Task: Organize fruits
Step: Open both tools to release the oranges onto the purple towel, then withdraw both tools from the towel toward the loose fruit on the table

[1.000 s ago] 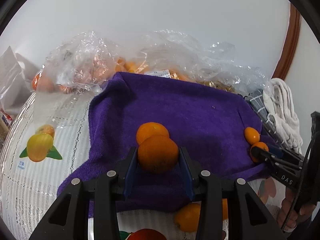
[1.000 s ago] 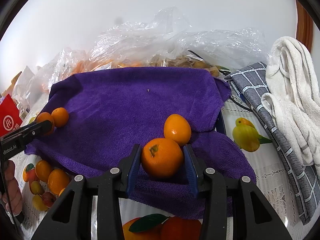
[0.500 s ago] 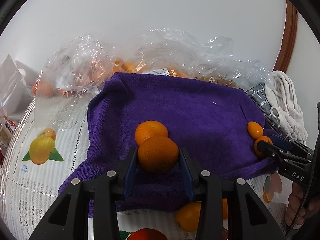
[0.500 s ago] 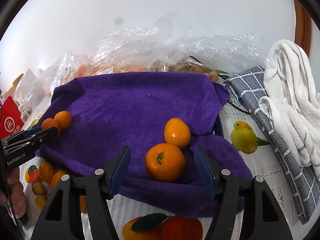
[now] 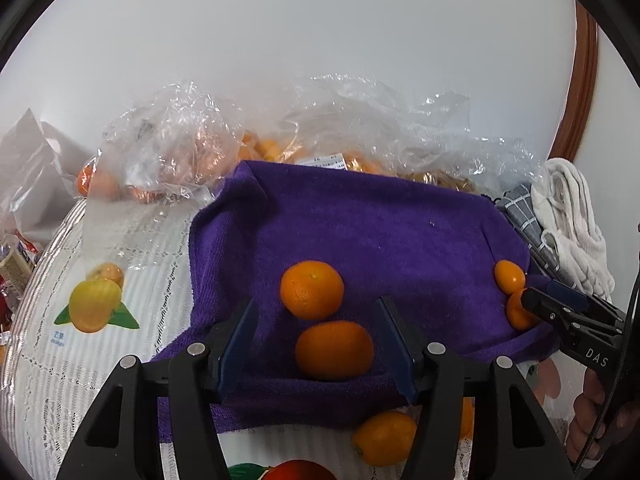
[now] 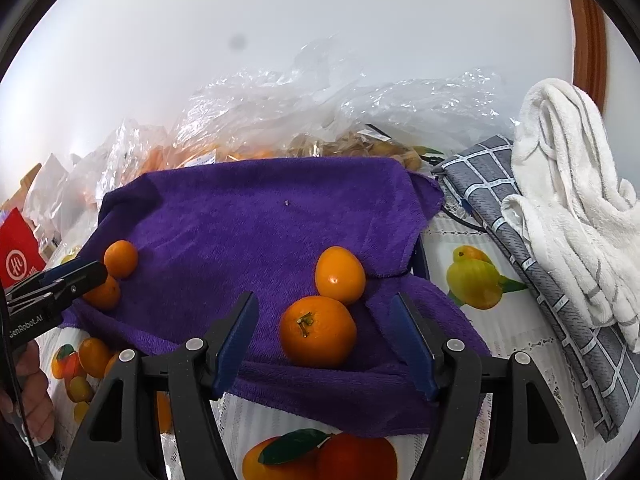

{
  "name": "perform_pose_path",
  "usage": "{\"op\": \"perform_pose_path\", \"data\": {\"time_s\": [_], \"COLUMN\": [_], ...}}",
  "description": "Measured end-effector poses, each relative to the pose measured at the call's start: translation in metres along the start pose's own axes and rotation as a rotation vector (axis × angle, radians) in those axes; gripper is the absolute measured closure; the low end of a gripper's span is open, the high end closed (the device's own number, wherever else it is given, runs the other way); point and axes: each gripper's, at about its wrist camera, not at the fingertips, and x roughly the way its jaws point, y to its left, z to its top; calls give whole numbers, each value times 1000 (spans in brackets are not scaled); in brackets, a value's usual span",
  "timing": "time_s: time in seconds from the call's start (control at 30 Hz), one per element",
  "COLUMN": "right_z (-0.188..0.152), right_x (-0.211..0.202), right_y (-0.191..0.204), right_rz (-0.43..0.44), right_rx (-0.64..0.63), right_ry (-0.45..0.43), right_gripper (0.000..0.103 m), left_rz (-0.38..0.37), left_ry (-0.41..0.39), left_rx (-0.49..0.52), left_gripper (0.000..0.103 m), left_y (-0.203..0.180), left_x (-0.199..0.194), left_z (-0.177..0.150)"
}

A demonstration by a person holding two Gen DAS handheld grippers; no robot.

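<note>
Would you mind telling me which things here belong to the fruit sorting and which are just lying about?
Job: four oranges, purple towel, left gripper, right gripper.
Lying about: white towel, grey checked cloth, plastic bags, red packet.

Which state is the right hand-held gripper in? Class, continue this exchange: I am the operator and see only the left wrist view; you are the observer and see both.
Observer: The right hand-held gripper is open. Its fingers stand clear of the orange between them.
Operator: Which side of that orange faces up?
Observer: Its stem end.
Operator: What lies right of the purple towel?
Observer: A printed yellow fruit on the tablecloth.
</note>
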Motion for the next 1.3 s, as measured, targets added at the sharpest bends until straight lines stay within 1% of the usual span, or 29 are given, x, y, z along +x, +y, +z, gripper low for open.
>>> {"op": "perform_pose_path", "data": {"time_s": [0.1, 0.17, 0.27, 0.33, 0.37, 0.47, 0.57, 0.63, 0.67, 0.73, 0.83, 0.9, 0.93, 0.97, 1.03, 1.13, 1.3], "right_z": [1, 2, 6, 9, 12, 17, 12, 5, -1, -11, -32, -42, -45, -49, -53, -55, -58], "right_x": [-5, -10, -18, -23, -27, -37, -59, -69, -75, -79, -74, -69, -67, -64, -62, -56, -39], "right_y": [1, 1, 0, 2, 3, 7, 18, 25, 28, 33, 44, 54, 58, 64, 71, 82, 91], "right_rz": [-22, -21, -33, -35, -55, -79, -82, -71, -64, -40, 29, 57, 68, 91, 120, 139, 157], "right_rx": [-1, -1, 19, 17, 16, 14, -34, -62, -66, -44, -32, -53, -58, -63, -66, -81, -111], "right_ry": [-20, -32, -53, -65, -71, -43, -41, -42, -42, -31, 16, 45, 57, 75, 87, 100, 159], "right_gripper": [35, 35, 35, 35, 35, 35, 35, 35, 35, 35, 35, 45, 52, 57, 58, 58, 58], "left_rz": [5, 13, 58, 65, 67, 55, 91, 93, 84, 81, 105, 96, 92, 89, 74, 41, 25], "left_ry": [-22, -37, -72, -99, -112, -166, -146, -108, -73, -27, 5, 23, 27, 28, 21, 26, 0], "left_rx": [-6, -11, -25, -22, -19, -6, -11, -55, -68, -71, -69, -82, -92, -109, -144, -174, -170], "left_gripper": [45, 45, 45, 45, 45, 45, 45, 45, 45, 45, 45, 45, 45, 45, 45, 45, 45], "left_y": [0, 0, 1, 0, -1, -2, 3, 16, 23, 34, 50, 59, 63, 67, 74, 77, 75], "left_x": [-3, -5, -11, -19, -24, -44, -54, -58, -58, -62, -75, -84, -87, -91, -95, -94, -95], "left_z": [1, 1, 3, 6, 7, 13, 12, 1, -6, -21, -47, -63, -69, -75, -83, -84, -81]}}
